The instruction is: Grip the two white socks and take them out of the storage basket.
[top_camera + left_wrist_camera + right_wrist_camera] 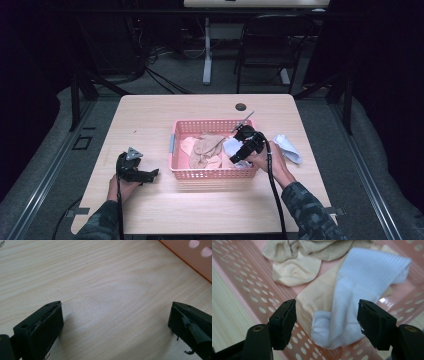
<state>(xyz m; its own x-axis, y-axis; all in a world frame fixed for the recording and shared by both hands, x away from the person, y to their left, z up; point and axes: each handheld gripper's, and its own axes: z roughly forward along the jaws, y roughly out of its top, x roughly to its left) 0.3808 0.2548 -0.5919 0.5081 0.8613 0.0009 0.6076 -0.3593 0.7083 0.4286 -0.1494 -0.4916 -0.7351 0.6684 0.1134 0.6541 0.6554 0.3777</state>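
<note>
Fingers (284, 322) of my right gripper (327, 325) stand apart astride the white sock (362, 287), not yet pressing it; it lies against the pink basket (212, 173)'s near right wall, over beige socks (297, 270). My left gripper (115, 322) gapes, unclenched, over bare table (100, 277) beside the basket.

High view: fixed camera above the person's side, facing forward and down, far enough to take in the whole surface (150, 210). Left gripper view: rides close over bare wood, the pink basket (190, 257) wall at 1 o'clock. Right gripper view: looks at close range along its jaws into the same basket (242, 285), onto a white sock (362, 290). All three views share basket and surface
</note>
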